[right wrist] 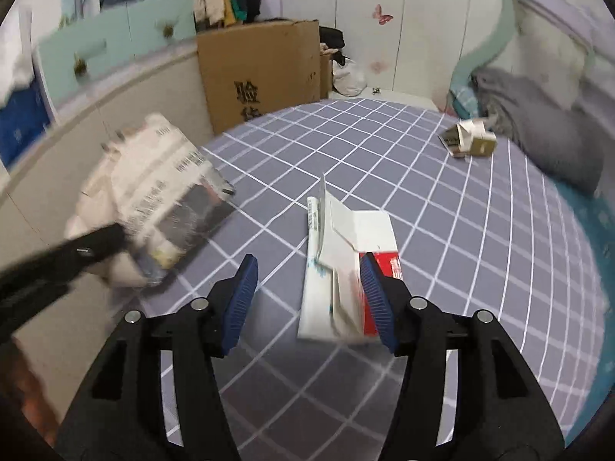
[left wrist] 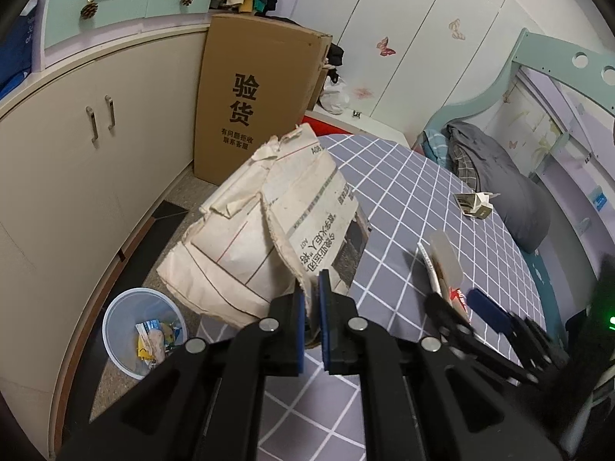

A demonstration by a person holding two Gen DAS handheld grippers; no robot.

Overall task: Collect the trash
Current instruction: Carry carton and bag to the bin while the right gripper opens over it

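A: Nearest the lens in the left wrist view, the left gripper [left wrist: 312,303] is clenched on a corner of the crumpled paper sack [left wrist: 265,226], which hangs over the bed's edge at frame centre.

B: And the right gripper [right wrist: 309,288]?

A: Released, nothing pinched. A flattened white-and-red carton [right wrist: 346,269] lies on the checked bedsheet [right wrist: 423,192] between its blue pads, touching the right one as far as I can tell.

B: So which step is this?

A: I judge the sack is on its way to the bin [left wrist: 143,332], lower left of the left view, on the floor beside the bed with wrappers already in it. Next: carry the sack above it, then let go. The right needs to close on the carton.

B: Anything farther off?

A: A small torn carton [right wrist: 471,140] near the grey blanket [right wrist: 538,123], upper right, is uncollected.
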